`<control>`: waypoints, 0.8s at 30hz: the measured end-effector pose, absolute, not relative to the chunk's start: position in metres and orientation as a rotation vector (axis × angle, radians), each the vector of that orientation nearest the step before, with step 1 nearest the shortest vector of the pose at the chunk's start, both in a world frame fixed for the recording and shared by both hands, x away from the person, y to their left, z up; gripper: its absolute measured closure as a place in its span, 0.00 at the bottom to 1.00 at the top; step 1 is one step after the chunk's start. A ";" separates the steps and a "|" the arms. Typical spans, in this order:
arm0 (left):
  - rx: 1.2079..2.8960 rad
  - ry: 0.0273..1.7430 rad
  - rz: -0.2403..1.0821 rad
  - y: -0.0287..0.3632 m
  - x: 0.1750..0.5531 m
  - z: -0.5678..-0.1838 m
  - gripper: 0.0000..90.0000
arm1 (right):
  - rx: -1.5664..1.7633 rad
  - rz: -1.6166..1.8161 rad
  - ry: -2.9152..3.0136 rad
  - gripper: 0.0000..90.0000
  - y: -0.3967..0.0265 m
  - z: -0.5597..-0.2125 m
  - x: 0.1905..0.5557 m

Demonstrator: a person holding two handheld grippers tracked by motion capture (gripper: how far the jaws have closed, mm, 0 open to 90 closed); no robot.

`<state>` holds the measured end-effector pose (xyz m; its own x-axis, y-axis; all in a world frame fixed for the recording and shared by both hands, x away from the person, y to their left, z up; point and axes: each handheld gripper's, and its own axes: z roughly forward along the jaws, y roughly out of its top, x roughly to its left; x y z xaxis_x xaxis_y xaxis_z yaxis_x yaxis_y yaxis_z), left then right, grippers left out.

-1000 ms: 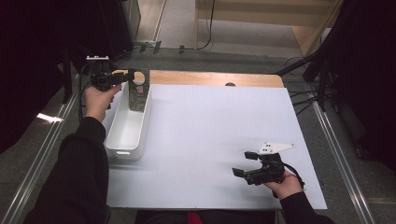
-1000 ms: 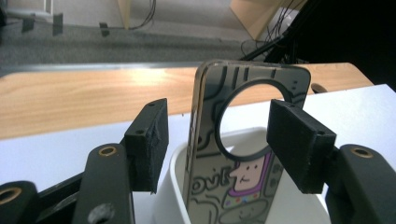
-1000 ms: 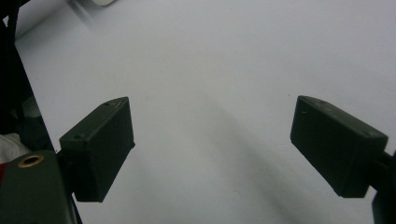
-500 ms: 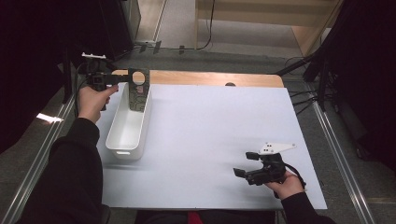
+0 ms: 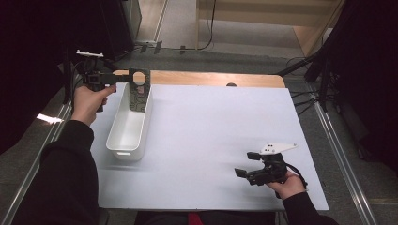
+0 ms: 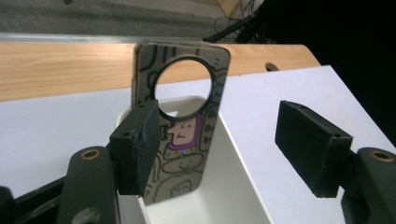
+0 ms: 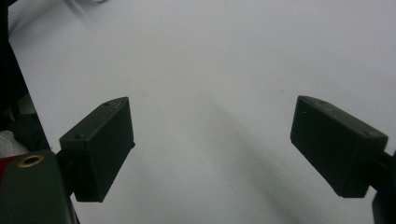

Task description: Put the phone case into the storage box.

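Left gripper view gives us our left hand-held gripper [image 6: 219, 149] with jaws that have just been opening. Between them, beside the left pad and apart from the right, a flat doodle-printed card with a round hole [image 6: 187, 116] stands upright in the long white plastic bin [image 5: 129, 126]. Our right hand-held gripper [image 5: 248, 165] rests open on the white table [image 5: 211, 122], well apart.

No readable text, only doodle drawings on the phone case [image 6: 187, 140].
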<state>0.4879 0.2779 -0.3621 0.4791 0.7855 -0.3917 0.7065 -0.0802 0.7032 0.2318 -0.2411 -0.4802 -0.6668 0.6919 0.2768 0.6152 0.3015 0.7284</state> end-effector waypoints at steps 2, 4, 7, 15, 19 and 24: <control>1.832 1.245 0.106 0.276 0.484 -0.360 0.34 | 1.241 1.313 2.462 0.14 -0.241 -0.480 0.232; 1.844 1.231 0.101 0.274 0.481 -0.357 0.34 | 1.238 1.312 2.462 0.14 -0.242 -0.479 0.232; 1.852 1.211 0.086 0.271 0.476 -0.353 0.34 | 1.241 1.313 2.459 0.14 -0.243 -0.479 0.232; 1.897 1.156 0.061 0.258 0.465 -0.348 0.34 | 1.227 1.310 2.469 0.14 -0.240 -0.478 0.235; 1.903 1.123 0.048 0.252 0.458 -0.346 0.32 | 1.219 1.308 2.478 0.14 -0.238 -0.478 0.236; 1.932 1.098 0.045 0.246 0.448 -0.345 0.32 | 1.209 1.309 2.485 0.14 -0.237 -0.477 0.234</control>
